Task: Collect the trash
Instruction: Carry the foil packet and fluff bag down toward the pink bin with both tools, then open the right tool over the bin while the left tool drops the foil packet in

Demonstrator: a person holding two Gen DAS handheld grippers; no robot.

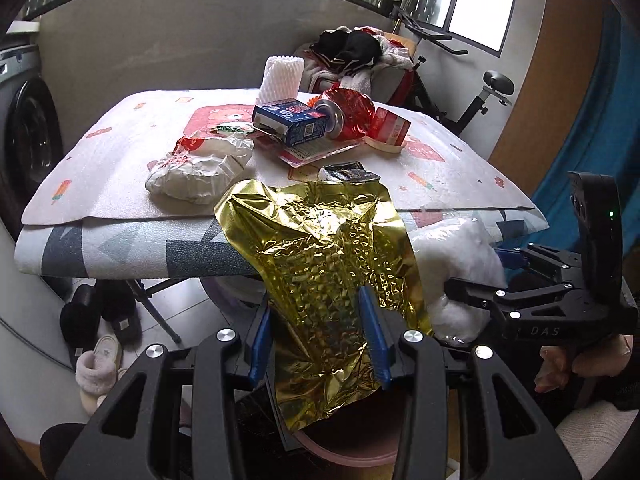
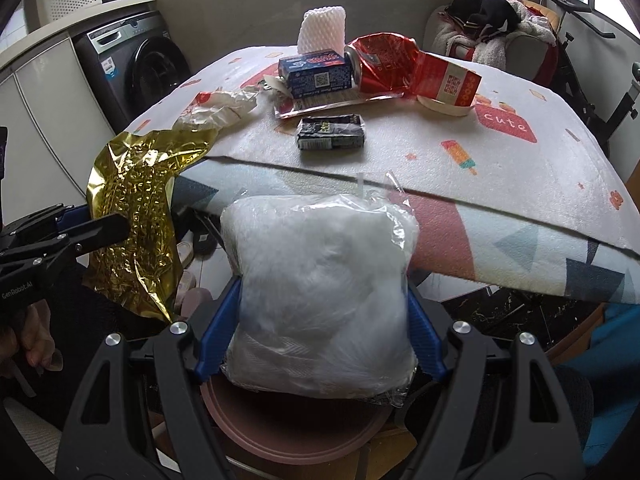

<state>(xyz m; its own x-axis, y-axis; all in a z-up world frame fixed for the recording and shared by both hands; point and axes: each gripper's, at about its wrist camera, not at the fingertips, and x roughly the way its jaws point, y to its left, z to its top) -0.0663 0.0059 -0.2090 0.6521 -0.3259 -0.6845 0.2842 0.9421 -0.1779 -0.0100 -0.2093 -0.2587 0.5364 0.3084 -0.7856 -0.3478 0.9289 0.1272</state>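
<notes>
Two grippers each carry a piece of trash just off the near edge of the table (image 2: 520, 216), above a round pinkish bin (image 2: 296, 424) that shows below them. The left gripper (image 1: 320, 332) has its blue pads pinching a crumpled gold foil bag (image 1: 324, 264), which sticks up and forward between the fingers, its top reaching over the table's edge in the left wrist view. The right gripper (image 2: 324, 320) is spread wide but pressed against both sides of a plump clear plastic bag of white stuffing (image 2: 320, 280); a hand (image 1: 560, 364) grips its handle at the right of the left view. The two held bags hang side by side, near each other.

On the table, nearest the edge, lies a small flattened black carton (image 2: 332, 134). To its left sits a crumpled white plastic bag with red print (image 1: 200, 168). Farther back is a heap: a blue box (image 2: 316, 72) lying on a clear flat tray, a red can (image 1: 340, 114) on its side against it, crinkled red wrapping, and a red and white paper box (image 2: 452, 82). A white foam net sleeve (image 2: 322, 30) stands upright behind the blue box.

Beyond the table are a washing machine (image 2: 136, 68), a chair piled with clothes (image 2: 492, 20) and an exercise bike; slippers (image 1: 100, 332) lie on the floor under the table
</notes>
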